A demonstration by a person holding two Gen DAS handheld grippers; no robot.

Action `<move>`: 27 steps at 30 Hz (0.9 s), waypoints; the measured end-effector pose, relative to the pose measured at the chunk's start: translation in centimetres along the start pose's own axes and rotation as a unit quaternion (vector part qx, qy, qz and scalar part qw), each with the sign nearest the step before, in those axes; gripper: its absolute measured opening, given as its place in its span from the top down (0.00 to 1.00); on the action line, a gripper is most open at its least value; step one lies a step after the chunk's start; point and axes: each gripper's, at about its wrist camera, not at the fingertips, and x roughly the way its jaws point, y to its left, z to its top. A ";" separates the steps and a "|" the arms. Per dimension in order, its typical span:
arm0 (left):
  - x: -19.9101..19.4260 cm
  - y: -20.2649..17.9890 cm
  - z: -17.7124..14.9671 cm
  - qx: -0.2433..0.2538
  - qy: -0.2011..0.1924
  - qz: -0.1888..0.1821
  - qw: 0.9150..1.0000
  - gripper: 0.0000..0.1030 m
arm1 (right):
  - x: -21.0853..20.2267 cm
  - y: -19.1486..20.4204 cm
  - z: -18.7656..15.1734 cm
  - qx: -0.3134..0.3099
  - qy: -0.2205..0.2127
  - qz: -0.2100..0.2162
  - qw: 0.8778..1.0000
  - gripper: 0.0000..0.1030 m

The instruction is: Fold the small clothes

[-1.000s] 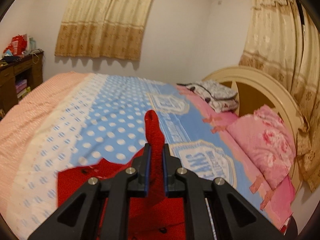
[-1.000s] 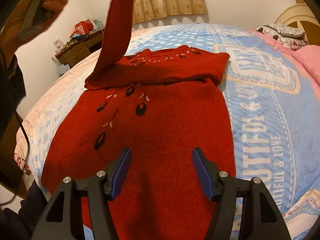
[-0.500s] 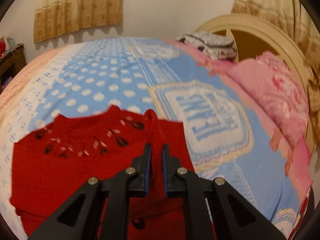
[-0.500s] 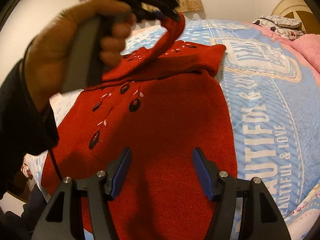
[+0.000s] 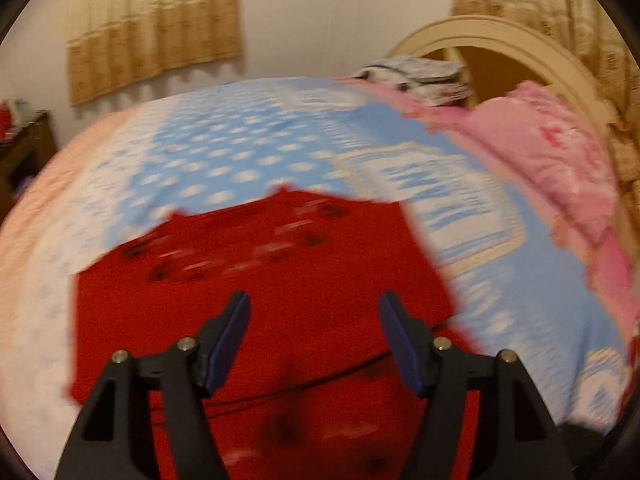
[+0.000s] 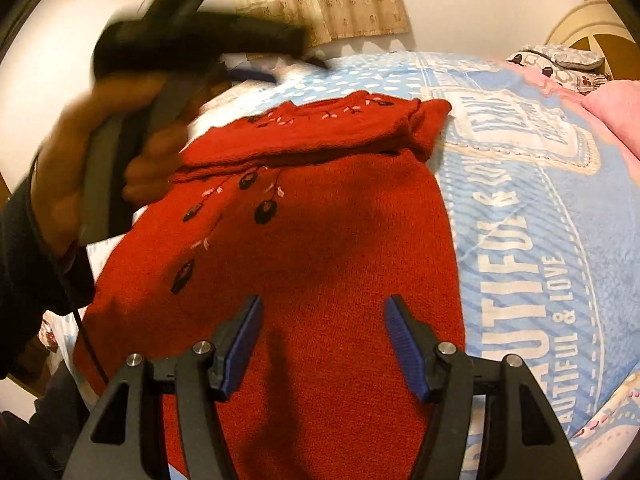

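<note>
A small red knit sweater [image 6: 320, 240] with dark embroidered flowers lies flat on the bed, its sleeves folded across the chest near the neckline [image 6: 312, 128]. It also shows, blurred, in the left wrist view [image 5: 280, 280]. My left gripper [image 5: 314, 340] is open and empty, above the folded sleeve band. My right gripper [image 6: 324, 344] is open and empty, hovering over the sweater's lower body. The hand holding the left gripper's handle [image 6: 132, 136] shows blurred at the sweater's upper left in the right wrist view.
The sweater lies on a blue, white-dotted bedspread [image 5: 240, 152] with a printed emblem [image 6: 520, 128]. Pink pillows [image 5: 552, 160] and a folded patterned cloth [image 5: 420, 76] sit by the cream headboard [image 5: 520, 40]. A dark wooden desk [image 5: 24, 148] stands at the left.
My left gripper carried the red sleeve down across the sweater's chest, then opened and let it go. The sleeve now lies folded flat. The right gripper has stayed open in place.
</note>
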 end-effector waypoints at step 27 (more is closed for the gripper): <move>2.5 19.1 -7.4 -0.151 0.036 0.156 0.975 0.24 | 12.4 -1.9 14.5 0.037 0.064 -0.050 0.996 0.38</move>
